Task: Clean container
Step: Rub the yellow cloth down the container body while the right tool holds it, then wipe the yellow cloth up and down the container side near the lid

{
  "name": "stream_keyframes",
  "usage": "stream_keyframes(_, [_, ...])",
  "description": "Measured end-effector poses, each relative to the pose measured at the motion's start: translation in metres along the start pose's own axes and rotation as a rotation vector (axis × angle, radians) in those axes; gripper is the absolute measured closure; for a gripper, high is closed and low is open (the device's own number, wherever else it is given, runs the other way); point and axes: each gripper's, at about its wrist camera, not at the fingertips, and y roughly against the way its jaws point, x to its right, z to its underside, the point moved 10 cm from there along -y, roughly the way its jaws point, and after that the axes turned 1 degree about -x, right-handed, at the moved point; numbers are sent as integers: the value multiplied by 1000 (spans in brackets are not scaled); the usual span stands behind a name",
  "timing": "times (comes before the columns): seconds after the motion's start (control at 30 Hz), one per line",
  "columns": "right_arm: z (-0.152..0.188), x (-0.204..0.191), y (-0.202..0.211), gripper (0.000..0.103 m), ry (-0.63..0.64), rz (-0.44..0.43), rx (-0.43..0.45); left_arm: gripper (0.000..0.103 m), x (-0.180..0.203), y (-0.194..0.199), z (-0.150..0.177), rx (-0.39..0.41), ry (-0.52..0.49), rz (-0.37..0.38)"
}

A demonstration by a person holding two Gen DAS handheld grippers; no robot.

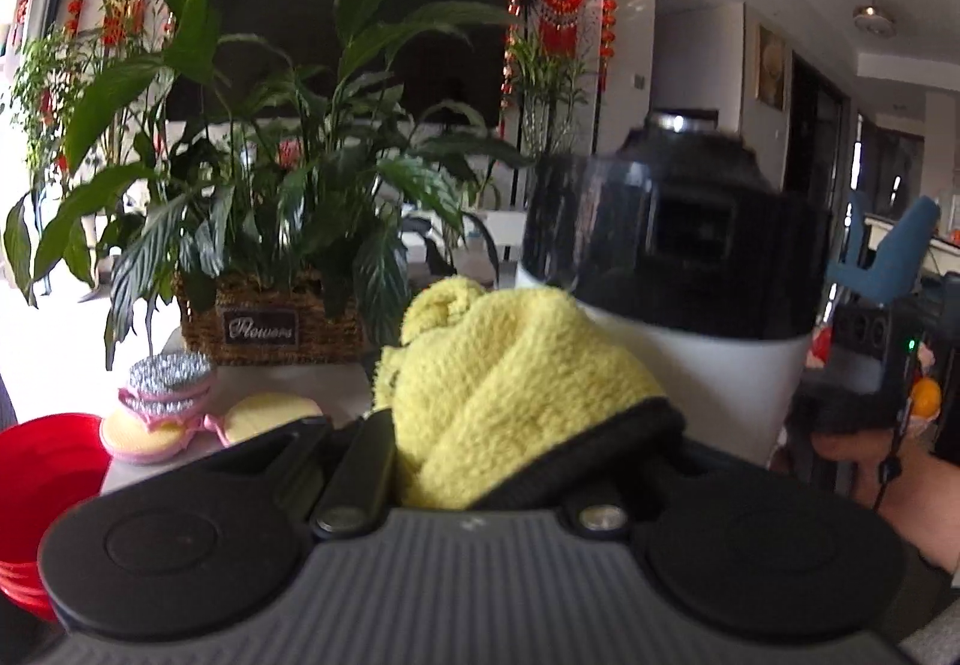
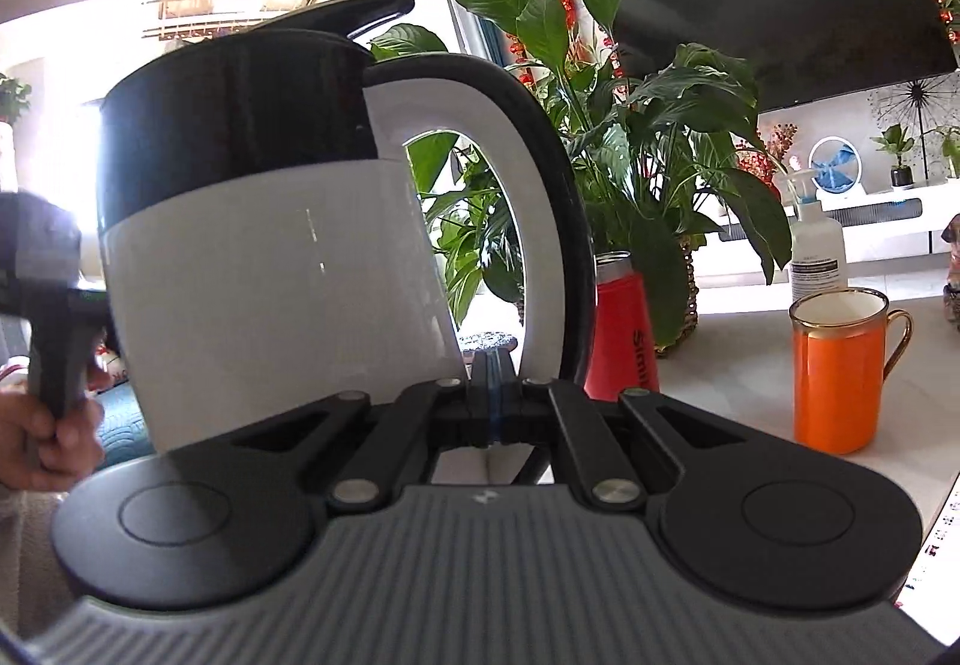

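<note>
Kettle (image 2: 276,245) lifted off worktop (image 2: 750,365), right claw (image 2: 492,395) clamped shut on its handle. Left claw (image 1: 510,413) pinching yellow cloth (image 1: 510,365), touching kettle's white side. Wiping looks barely started, most left.

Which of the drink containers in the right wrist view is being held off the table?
The black-and-white kettle, gripped by its handle; the orange mug and red can stand apart.

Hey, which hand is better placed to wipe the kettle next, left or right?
Left. The left gripper already holds the yellow cloth right against the kettle body. The right gripper is shut on the kettle's handle, holding it up, so it looks better kept as the steadying hand.
</note>
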Motion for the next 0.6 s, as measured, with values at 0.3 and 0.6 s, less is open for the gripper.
stream_keyframes(0.3, [1,4,2,101,-42,-19,37,96,-1,-8,10,16,-25,33])
stream_keyframes(0.6, [0,6,0,101,-56,-17,36,96,-7,-37,66,-171,-40,3])
